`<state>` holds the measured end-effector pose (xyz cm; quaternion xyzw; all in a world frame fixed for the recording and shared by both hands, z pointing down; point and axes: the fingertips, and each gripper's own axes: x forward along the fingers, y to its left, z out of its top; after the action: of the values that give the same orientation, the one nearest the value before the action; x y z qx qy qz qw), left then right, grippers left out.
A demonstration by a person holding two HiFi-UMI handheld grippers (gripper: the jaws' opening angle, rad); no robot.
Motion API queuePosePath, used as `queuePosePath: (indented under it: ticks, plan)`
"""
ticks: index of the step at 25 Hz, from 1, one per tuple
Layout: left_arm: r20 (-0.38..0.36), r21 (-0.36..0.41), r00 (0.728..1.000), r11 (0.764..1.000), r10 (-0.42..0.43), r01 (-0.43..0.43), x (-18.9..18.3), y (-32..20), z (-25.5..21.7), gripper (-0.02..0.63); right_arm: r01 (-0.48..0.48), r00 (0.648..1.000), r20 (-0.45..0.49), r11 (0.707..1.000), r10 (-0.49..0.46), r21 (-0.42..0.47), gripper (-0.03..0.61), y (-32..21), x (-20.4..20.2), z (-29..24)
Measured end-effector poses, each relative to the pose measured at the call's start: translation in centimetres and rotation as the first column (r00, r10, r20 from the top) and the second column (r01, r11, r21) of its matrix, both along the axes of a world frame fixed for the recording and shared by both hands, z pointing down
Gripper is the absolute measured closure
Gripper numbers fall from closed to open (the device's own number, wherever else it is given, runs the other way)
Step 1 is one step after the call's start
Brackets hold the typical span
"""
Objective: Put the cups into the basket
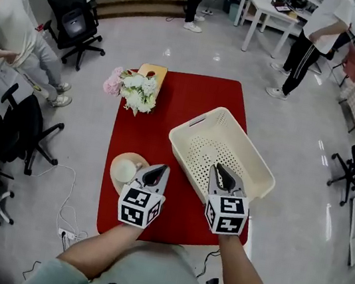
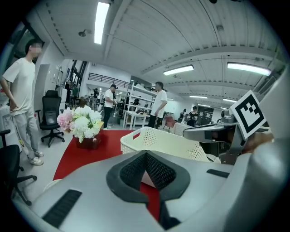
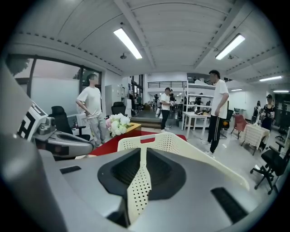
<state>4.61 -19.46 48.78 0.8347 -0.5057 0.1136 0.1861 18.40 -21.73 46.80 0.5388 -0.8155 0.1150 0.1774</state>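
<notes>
left tongs [image 1: 158,170]: jaws shut, nothing in them, cup [image 1: 124,168] just to their left
right tongs [image 1: 221,170]: closed and empty too, over the basket [image 1: 252,146] near end
cup: on the red cloth [image 1: 191,100], can't tell where its mouth faces
basket: long axis near-right to far-left, right corner pokes past the cloth edge
room: bare cloth ahead, flowers [image 1: 135,90] far-left

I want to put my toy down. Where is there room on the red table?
The red table is bare down its middle, between the flowers and the basket, and at its far right corner behind the basket. The near left, around the cup, is crowded.
</notes>
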Motion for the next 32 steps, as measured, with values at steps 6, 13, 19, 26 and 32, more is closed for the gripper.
queuePosePath:
  ticks: [6,13,19,26,32]
  plan:
    - [0.002,0.041,1.0,0.999,0.03,-0.031,-0.7,2.2,-2.0,0.611,0.019,0.998,0.063,1.0,-0.019,-0.003,0.557,4.3,-2.8,-1.3]
    - [-0.003,0.061,0.999,0.998,0.035,-0.035,-2.8,5.3,-3.0,0.611,0.114,0.992,0.064,0.993,-0.113,-0.016,0.558,8.6,-7.0,-1.3]
    - [-0.022,0.042,0.999,0.999,-0.033,0.034,-6.1,6.8,-2.5,0.612,0.171,0.983,0.07,0.985,-0.169,-0.029,0.558,10.1,-9.7,-1.0]
    - [-0.004,0.037,0.996,0.995,-0.094,0.095,-9.0,8.3,-2.0,0.612,0.239,0.97,0.055,0.969,-0.236,-0.056,0.558,11.1,-12.1,0.2]
    - [0.004,0.031,0.994,0.994,-0.11,0.109,-9.8,8.4,-1.7,0.612,0.264,0.964,0.047,0.962,-0.261,-0.068,0.558,11.1,-13.2,0.6]
